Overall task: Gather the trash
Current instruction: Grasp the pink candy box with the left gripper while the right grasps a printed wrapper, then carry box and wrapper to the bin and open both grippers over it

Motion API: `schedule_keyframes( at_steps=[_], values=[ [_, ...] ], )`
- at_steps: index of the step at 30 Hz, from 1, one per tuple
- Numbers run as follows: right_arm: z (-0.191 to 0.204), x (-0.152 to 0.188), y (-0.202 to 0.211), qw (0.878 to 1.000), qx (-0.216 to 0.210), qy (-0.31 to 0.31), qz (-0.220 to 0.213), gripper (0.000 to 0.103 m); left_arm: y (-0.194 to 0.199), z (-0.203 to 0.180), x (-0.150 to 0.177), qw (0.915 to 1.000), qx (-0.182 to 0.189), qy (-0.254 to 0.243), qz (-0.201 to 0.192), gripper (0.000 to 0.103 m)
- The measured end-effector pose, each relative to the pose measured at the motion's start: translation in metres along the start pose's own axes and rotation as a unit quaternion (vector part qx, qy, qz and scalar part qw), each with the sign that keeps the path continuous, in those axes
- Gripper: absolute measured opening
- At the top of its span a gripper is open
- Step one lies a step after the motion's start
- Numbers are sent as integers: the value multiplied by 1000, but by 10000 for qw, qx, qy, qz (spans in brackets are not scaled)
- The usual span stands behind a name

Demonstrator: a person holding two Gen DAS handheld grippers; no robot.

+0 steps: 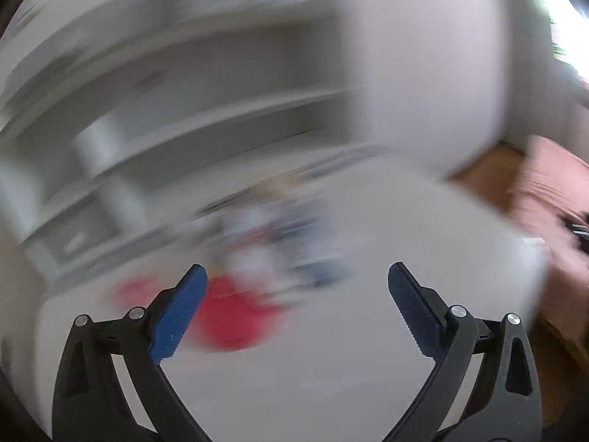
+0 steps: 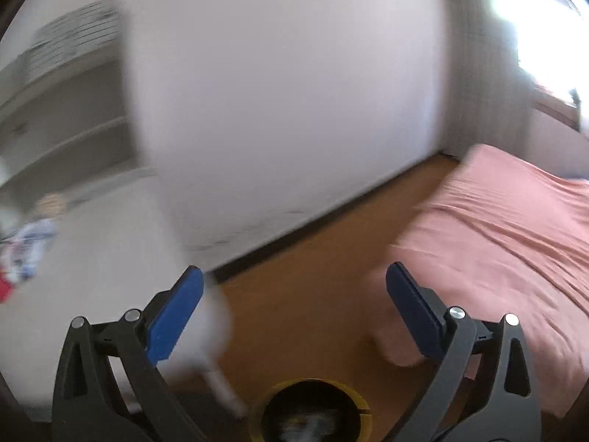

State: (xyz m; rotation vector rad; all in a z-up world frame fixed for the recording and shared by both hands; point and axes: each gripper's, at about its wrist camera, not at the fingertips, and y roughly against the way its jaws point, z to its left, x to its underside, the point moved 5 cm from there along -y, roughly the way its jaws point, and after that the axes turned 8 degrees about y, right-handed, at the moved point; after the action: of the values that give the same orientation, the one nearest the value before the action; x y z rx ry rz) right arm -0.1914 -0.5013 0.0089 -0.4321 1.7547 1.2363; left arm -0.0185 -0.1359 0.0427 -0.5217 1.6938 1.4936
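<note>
In the left wrist view, badly smeared by motion, the left gripper (image 1: 296, 280) hangs over a white table (image 1: 331, 368) with its blue-padded jaws spread wide and holding nothing, while a heap of trash (image 1: 265, 258) (a red blob nearest the left pad, bluish and white scraps behind it, none sharp enough to name) lies on the tabletop just beyond the fingertips, with pale shelves (image 1: 165, 110) behind. In the right wrist view the right gripper (image 2: 294, 281) is likewise spread and empty above brown floor (image 2: 313, 276), a yellow-rimmed bin (image 2: 313, 409) directly below it, a pink bed (image 2: 515, 239) at right, and the same trash (image 2: 25, 250) far left on the table (image 2: 110, 258).
</note>
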Motion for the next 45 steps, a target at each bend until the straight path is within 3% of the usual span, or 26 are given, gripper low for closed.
schedule_keyframes(
  at_steps=[3, 6, 9, 12, 15, 17, 19, 20, 22, 24, 25, 26, 29, 32, 36, 45],
  values=[
    [83, -25, -17, 9950, -917, 396, 87, 96, -22, 86, 11, 9944, -546, 781, 455, 96],
    [161, -41, -32, 9820, -1750, 655, 289, 96, -36, 143, 25, 9849, -822, 1361, 692, 96],
    [230, -52, -42, 9697, -2222, 901, 478, 96, -45, 172, 21, 9823, -755, 1503, 828, 96],
    [271, -55, -51, 9598, -2499, 1077, 687, 96, -67, 182, 20, 9822, -592, 1490, 982, 96],
    [313, -55, -63, 9539, -2575, 1241, 921, 96, -94, 184, 12, 9819, -428, 1389, 1213, 96],
    [325, -53, -71, 9510, -2609, 1226, 1117, 90, -108, 179, 6, 9834, -351, 1228, 1287, 96],
    [341, -51, -84, 9475, -2625, 1249, 1333, 77, -119, 176, 5, 9842, -256, 1032, 1415, 96],
    [346, -48, -87, 9449, -2660, 1244, 1446, 63, -126, 175, 7, 9836, -194, 969, 1511, 96],
    [355, -47, -91, 9449, -2621, 1321, 1448, 47, -129, 173, 10, 9859, -235, 806, 1445, 95],
    [358, -47, -94, 9427, -2698, 1273, 1492, 36, -130, 176, 8, 9873, -207, 799, 1360, 84],
    [357, -47, -94, 9423, -2718, 1265, 1486, 35, -127, 176, 5, 9899, -176, 738, 1197, 56],
    [358, -47, -93, 9419, -2734, 1289, 1466, 33, -127, 178, 4, 9902, -222, 739, 1167, 52],
    [354, -51, -84, 9450, -2722, 1313, 1251, 33, -119, 183, 1, 9877, 24, 1089, 1126, 52],
    [349, -59, -71, 9485, -2674, 1384, 980, 32, -103, 185, -8, 9910, -71, 1080, 793, 52],
    [345, -61, -61, 9481, -2708, 1420, 872, 32, -87, 180, -18, 9922, -63, 1074, 636, 52],
    [320, -62, -31, 9440, -2938, 1319, 722, 32, -50, 118, -39, 9955, 425, 734, 415, 51]
  ],
)
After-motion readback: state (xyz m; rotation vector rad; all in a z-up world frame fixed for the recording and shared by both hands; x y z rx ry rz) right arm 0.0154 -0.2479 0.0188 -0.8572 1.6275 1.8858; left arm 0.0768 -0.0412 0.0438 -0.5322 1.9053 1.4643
